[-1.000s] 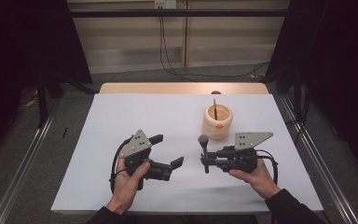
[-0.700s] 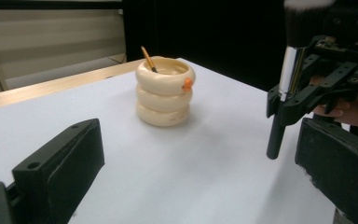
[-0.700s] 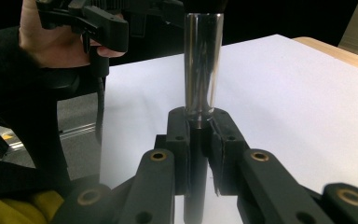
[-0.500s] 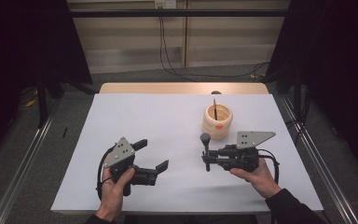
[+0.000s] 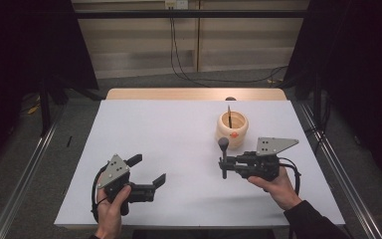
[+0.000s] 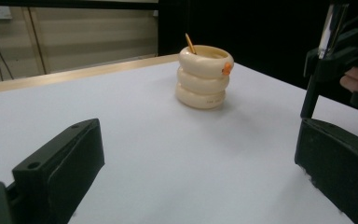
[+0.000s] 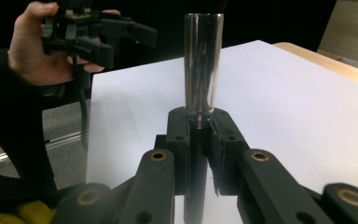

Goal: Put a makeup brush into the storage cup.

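I have the right gripper (image 5: 224, 160) clamped on a makeup brush (image 7: 203, 65): its jaws are nearly closed, pinching the dark lower handle, and the shiny metal ferrule rises straight up out of them in the right gripper view. I hold it upright like this so the handle can go down cleanly into a narrow opening, and gripping low leaves the tip end below the jaws free to lead. In the high view the brush stands vertically at the front of these jaws, its rounded dark head on top.

The holder (image 5: 232, 130), a cream ringed pot with a small orange knob on its side, sits just beyond the right jaws and slightly off to one side, near but not touching. A thin stick (image 5: 229, 112) already leans inside it, so I judge the brush is meant to join it there.

My left gripper (image 5: 145, 171) hangs low over the white surface (image 5: 169, 144), its jaws spread wide with nothing between them. In the left gripper view the pot (image 6: 203, 77) lies well ahead, framed between the two jaws, and the other gripper stands off past the right-hand jaw. I keep it parked clear so the right hand has room to work, yet pointed toward the pot should it need steadying.
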Tool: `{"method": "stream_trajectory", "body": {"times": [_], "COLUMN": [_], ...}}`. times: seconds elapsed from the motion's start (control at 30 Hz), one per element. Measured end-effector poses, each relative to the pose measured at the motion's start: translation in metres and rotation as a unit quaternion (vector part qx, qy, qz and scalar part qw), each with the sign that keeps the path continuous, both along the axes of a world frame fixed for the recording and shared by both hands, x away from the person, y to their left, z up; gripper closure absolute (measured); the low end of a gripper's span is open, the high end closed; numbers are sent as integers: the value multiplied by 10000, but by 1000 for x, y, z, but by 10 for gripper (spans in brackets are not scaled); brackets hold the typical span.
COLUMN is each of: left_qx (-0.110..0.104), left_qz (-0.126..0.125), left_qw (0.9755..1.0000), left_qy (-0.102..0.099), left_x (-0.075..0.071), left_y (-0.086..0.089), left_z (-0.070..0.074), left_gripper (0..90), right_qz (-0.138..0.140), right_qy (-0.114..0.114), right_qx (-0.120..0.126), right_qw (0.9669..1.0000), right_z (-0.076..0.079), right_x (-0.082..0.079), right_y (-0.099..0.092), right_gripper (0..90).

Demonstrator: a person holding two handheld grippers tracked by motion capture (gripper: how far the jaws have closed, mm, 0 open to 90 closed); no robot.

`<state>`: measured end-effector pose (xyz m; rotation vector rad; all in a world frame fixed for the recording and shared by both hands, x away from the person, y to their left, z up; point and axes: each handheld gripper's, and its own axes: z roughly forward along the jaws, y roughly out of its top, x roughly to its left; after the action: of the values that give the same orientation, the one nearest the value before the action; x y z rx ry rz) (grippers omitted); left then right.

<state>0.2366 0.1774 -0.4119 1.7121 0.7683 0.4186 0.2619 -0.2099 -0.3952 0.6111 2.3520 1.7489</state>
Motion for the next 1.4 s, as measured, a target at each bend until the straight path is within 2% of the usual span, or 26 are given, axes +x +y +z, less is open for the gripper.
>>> {"method": "stream_trajectory", "body": {"times": [0.03, 0.1, 0.3, 0.33, 0.4, 0.57, 0.67, 0.8, 1.3, 1.4], "left_qx": [-17, -12, -89, -129, -6, -56, 5, -51, 3, -56], "left_qz": [30, -21, 210, 195, 176, 108, 147, 136, 143, 147], "left_qw": [10000, 10000, 9997, 9997, 9998, 9999, 9999, 9999, 9999, 9999], "left_qy": [44, 0, 23, 51, 24, 60, -20, -4, 11, 40], "left_x": [-1, -3, -6, -7, -8, -10, -13, -16, -17, -15], "left_y": [0, 3, 11, 11, 10, 9, 8, 8, 12, 14], "left_z": [-2, -4, -9, -11, -12, -14, -12, -13, -15, -15], "left_gripper": [11, 12, 15, 12, 12, 12, 11, 9, 13, 14], "right_qz": [-6, -77, -228, -252, -290, -411, -498, -636, -991, -1121], "right_qy": [-9, -15, -41, -55, -61, -77, -105, -126, -260, -262], "right_qx": [2, 22, 66, 68, 93, 123, 162, 202, 236, 226], "right_qw": [10000, 10000, 9997, 9996, 9995, 9990, 9986, 9977, 9945, 9931], "right_z": [0, 1, 3, 4, 4, 5, 7, 9, 18, 21], "right_x": [0, 1, 3, 4, 5, 8, 9, 13, 37, 43], "right_y": [-1, -3, -8, -9, -11, -14, -16, -21, -29, -32], "right_gripper": [796, 796, 796, 796, 796, 796, 796, 796, 795, 795]}}
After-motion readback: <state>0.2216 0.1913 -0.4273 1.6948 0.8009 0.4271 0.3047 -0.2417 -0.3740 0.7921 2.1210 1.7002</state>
